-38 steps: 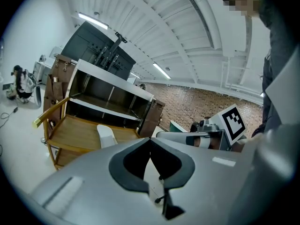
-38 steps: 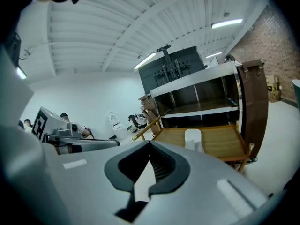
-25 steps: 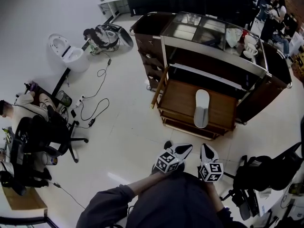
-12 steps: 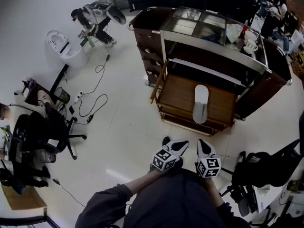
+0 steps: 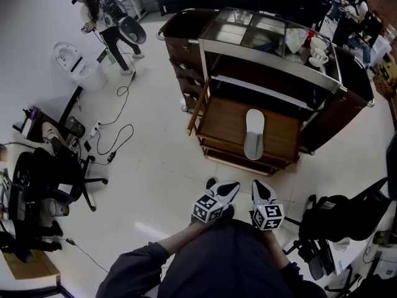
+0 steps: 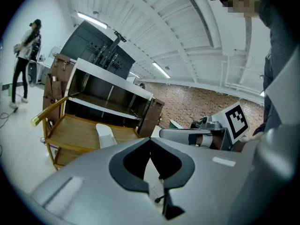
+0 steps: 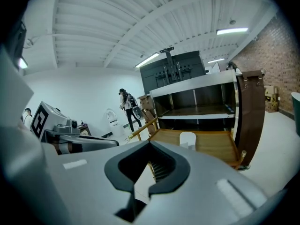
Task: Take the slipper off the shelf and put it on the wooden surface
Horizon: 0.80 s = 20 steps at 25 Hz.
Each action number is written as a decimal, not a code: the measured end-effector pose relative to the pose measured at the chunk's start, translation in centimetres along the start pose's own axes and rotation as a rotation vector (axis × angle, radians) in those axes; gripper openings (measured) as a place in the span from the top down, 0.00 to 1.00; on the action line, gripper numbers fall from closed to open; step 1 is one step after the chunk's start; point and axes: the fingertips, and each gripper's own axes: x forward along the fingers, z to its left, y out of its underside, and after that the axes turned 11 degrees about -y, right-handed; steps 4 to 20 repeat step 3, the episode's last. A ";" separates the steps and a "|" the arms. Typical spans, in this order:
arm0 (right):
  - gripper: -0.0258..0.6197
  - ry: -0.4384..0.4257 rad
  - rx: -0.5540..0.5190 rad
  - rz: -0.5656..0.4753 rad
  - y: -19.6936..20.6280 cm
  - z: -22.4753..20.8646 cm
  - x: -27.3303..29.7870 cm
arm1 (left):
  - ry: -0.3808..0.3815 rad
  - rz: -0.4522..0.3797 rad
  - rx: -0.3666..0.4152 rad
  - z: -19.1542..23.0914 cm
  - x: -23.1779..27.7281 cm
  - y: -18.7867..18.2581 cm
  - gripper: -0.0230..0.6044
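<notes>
The person (image 5: 102, 17) at the upper left has walked further up the frame, and the cart (image 5: 180, 48) has drifted left. We hold both claws low at bottom centre, side by side, tips pointing up the frame. The left claw (image 5: 234, 187) is clenched on nothing, and so is the right claw (image 5: 258, 186). The white slipper (image 5: 254, 133) lies flat at centre frame on the wooden surface (image 5: 223, 120), well apart from us.
</notes>
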 end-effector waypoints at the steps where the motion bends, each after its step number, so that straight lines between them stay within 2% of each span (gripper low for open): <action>1: 0.96 0.000 -0.003 -0.002 -0.1 -0.1 0.0 | -0.001 -0.002 0.003 0.0 0.1 0.0 0.94; 20: 0.96 -0.001 -0.011 -0.007 -0.4 -0.3 0.0 | 0.001 -0.003 0.004 -0.1 0.4 -0.2 0.94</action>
